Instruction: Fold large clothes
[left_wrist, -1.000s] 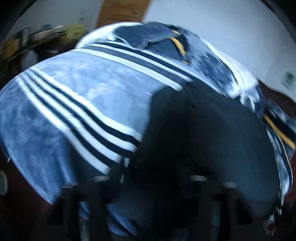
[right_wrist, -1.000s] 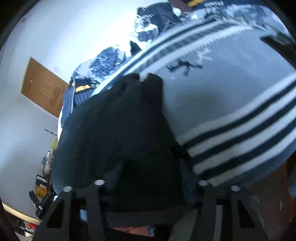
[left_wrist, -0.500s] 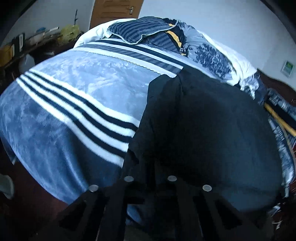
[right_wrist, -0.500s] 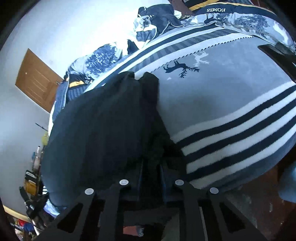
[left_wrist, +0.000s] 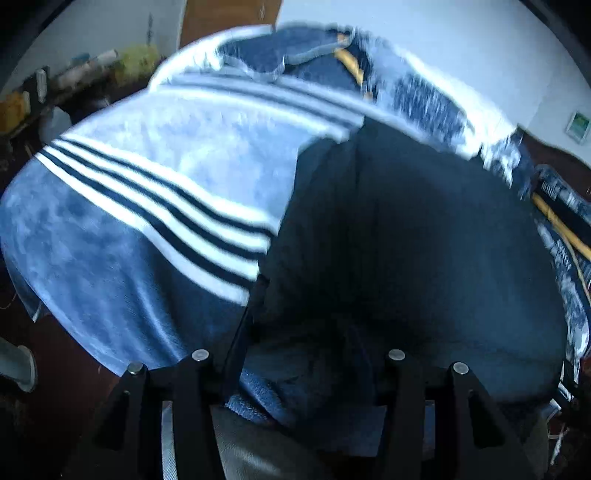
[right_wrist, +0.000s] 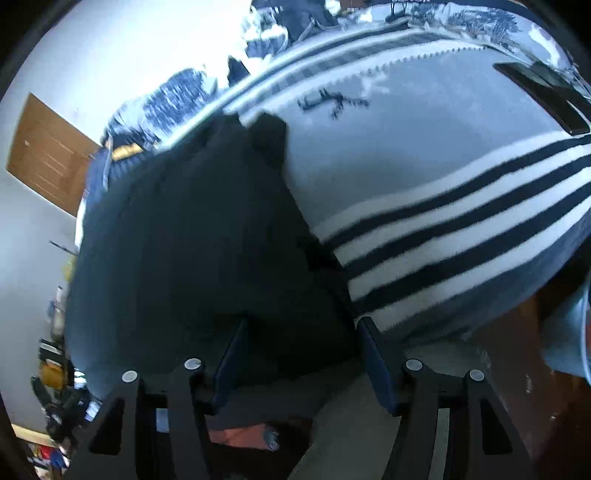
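Both grippers have spread apart since half a second ago: the left gripper (left_wrist: 295, 354) and right gripper (right_wrist: 299, 347) now stand wide, letting go of the garment (left_wrist: 406, 240). It lies flat on the blanket (left_wrist: 155, 158), long axis running from the blanket's near edge toward the pillows (left_wrist: 280, 55), collar end farthest away.

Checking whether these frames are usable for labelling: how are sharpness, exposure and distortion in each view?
Left wrist: motion blur smears the blanket stripes and pillows; the dark garment is underexposed, folds barely readable. Right wrist: sharper near the stripes, blurred toward the far bedding; the garment is nearly black. Both show strong fisheye bending and dark vignetted corners.
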